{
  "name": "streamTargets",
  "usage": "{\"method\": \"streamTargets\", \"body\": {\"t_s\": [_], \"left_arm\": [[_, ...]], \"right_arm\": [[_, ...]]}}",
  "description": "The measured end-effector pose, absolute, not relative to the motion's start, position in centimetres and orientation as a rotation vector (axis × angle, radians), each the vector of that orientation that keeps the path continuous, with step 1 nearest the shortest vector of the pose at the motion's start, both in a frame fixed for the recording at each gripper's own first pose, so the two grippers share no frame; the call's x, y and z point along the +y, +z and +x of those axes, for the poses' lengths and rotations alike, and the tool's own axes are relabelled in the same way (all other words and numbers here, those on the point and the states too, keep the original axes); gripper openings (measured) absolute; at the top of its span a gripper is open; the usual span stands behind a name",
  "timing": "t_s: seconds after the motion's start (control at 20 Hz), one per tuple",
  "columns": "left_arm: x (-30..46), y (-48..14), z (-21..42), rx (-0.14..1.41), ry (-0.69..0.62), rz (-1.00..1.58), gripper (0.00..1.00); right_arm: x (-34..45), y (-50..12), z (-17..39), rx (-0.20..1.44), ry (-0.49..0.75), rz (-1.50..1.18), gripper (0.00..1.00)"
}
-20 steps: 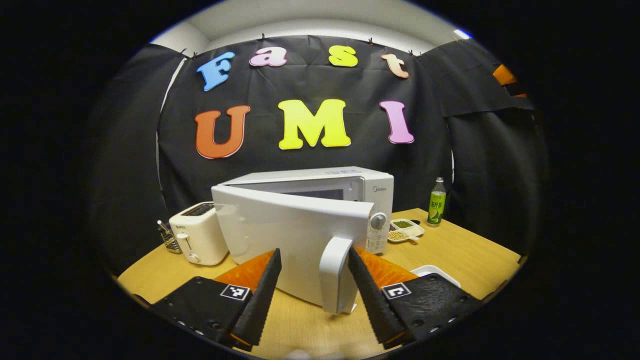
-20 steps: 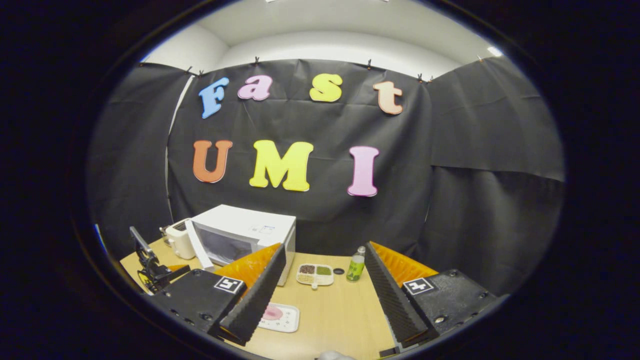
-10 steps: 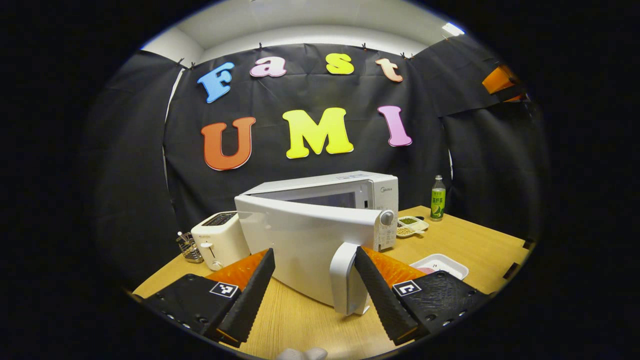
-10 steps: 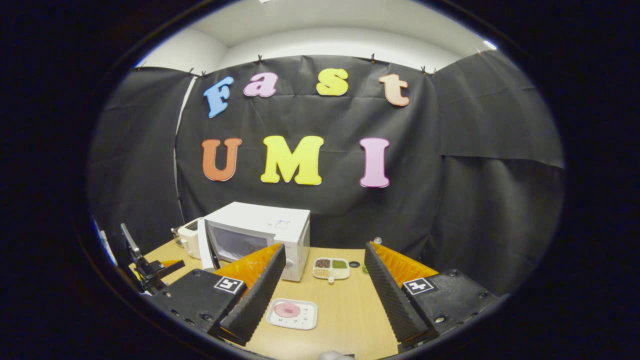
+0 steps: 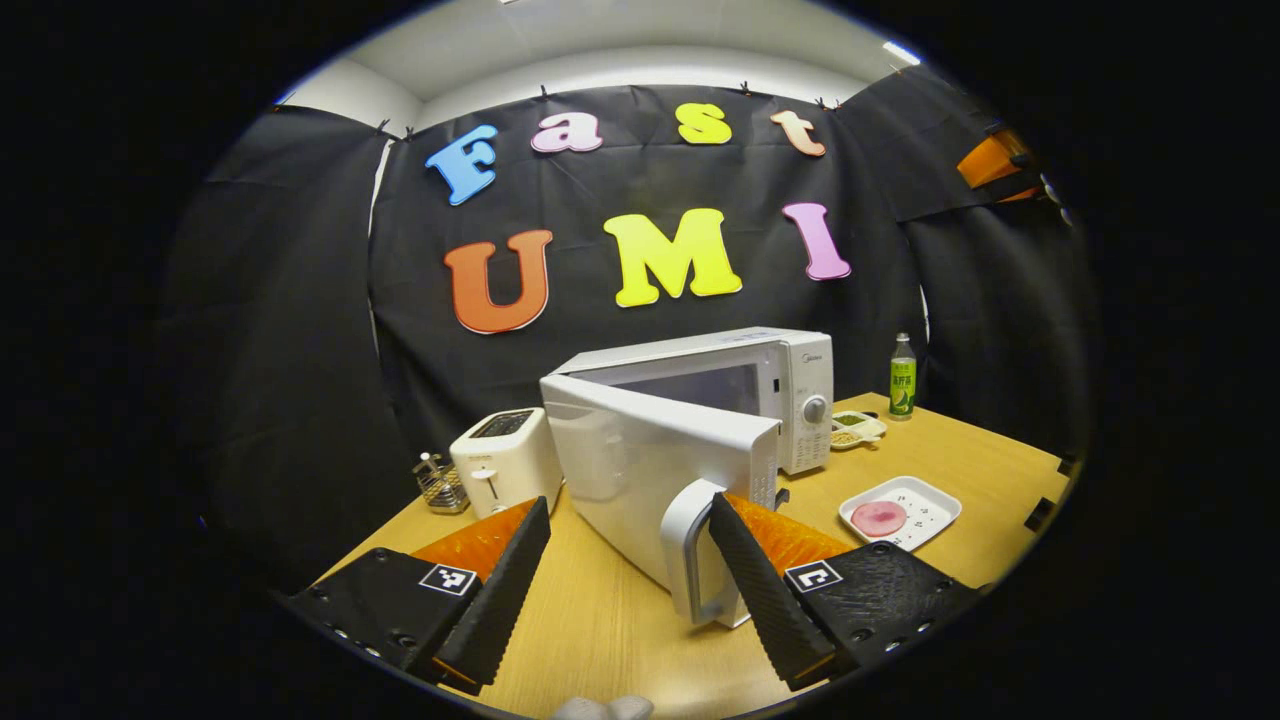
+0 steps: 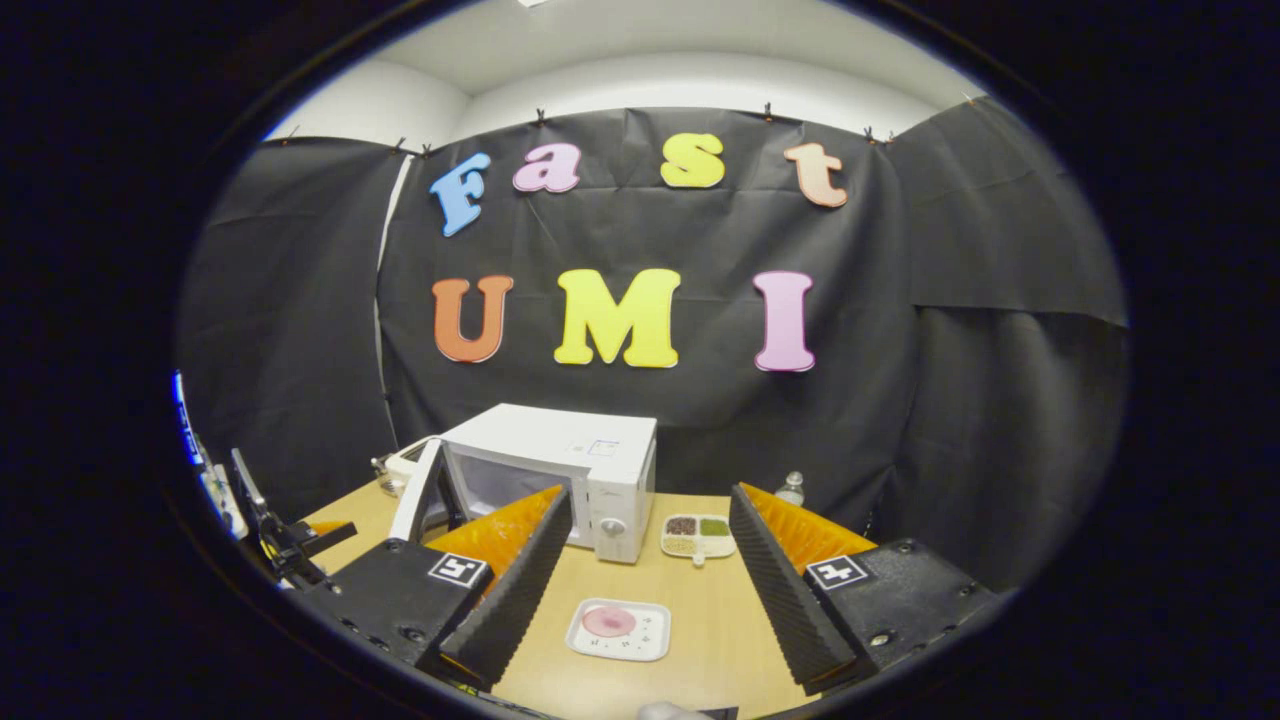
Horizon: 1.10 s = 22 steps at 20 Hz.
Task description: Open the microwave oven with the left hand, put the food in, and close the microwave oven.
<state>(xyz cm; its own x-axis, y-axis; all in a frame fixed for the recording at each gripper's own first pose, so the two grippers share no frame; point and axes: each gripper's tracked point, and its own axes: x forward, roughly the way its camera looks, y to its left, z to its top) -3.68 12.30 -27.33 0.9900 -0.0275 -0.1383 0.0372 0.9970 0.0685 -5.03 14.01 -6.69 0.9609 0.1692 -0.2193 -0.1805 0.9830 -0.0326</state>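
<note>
In the left gripper view the white microwave (image 5: 760, 385) stands mid-table with its door (image 5: 650, 460) swung partly open toward me. The door's handle (image 5: 688, 545) sits inside my open left gripper (image 5: 630, 590), close against the right-hand finger (image 5: 755, 585), with nothing pressed from the other side. A white tray (image 5: 925, 500) carrying a pink slice of food (image 5: 879, 518) lies to the right. In the right gripper view the same tray (image 6: 645, 640) and food (image 6: 608, 621) lie on the table between the fingers of my open right gripper (image 6: 645, 590), farther off. The microwave (image 6: 590, 460) stands behind.
A white toaster (image 5: 503, 460) and a wire basket (image 5: 440, 482) stand left of the microwave. A divided dish of grains (image 5: 855, 428) and a green bottle (image 5: 903, 377) sit to its right. The wooden table (image 5: 980, 460) ends near the tray.
The microwave door has swung farther open as my left gripper drew back with the handle between its fingers. The right gripper's view shifted, bringing the tray of food more centrally between its fingers.
</note>
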Motion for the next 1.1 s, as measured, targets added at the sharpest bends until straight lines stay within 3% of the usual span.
{"method": "streamTargets", "body": {"t_s": [0.1, 0.2, 0.4, 0.45, 0.5, 0.55, 0.6, 0.65, 0.7, 0.75, 0.8, 0.85, 1.1], "left_arm": [[14.4, -27.7, -4.8, 0.159, 0.007, 0.06, 0.96], [16.6, -27.9, -5.7, 0.173, 0.057, 0.059, 0.96], [20.7, -28.3, -6.9, 0.191, 0.138, 0.089, 0.96], [21.6, -28.3, -7.0, 0.192, 0.15, 0.102, 0.96], [22.6, -28.5, -7.1, 0.196, 0.168, 0.111, 0.88], [23.5, -28.6, -7.1, 0.201, 0.183, 0.109, 0.96], [24.5, -28.7, -7.2, 0.206, 0.201, 0.106, 0.95], [25.4, -28.8, -7.4, 0.21, 0.223, 0.105, 0.85], [26.6, -29.1, -7.4, 0.216, 0.248, 0.104, 0.93], [27.6, -29.2, -7.3, 0.222, 0.271, 0.102, 0.93], [28.5, -29.3, -7.3, 0.227, 0.29, 0.102, 0.93], [29.3, -29.5, -7.3, 0.231, 0.305, 0.108, 0.93], [30.7, -29.3, -7.4, 0.23, 0.338, 0.122, 0.94]], "right_arm": [[14.8, -7.4, -4.8, 0.227, 0.194, -0.054, 1.0], [15.3, -8.2, -4.5, 0.239, 0.206, -0.06, 0.96], [16.0, -9.4, -4.0, 0.264, 0.217, -0.045, 1.0], [16.2, -9.5, -3.9, 0.266, 0.219, -0.042, 0.96], [16.2, -9.8, -3.6, 0.268, 0.218, -0.042, 0.96], [16.3, -10.0, -3.5, 0.271, 0.218, -0.04, 0.96], [16.3, -10.1, -3.4, 0.273, 0.216, -0.038, 0.96], [16.3, -10.4, -3.2, 0.277, 0.217, -0.036, 0.96], [16.2, -10.5, -3.1, 0.28, 0.215, -0.037, 1.0], [16.3, -10.8, -3.0, 0.285, 0.213, -0.039, 0.96], [16.3, -11.0, -2.8, 0.285, 0.212, -0.04, 1.0], [16.3, -11.2, -2.7, 0.288, 0.209, -0.041, 0.96], [16.0, -12.8, -1.9, 0.31, 0.204, -0.034, 1.0]]}}
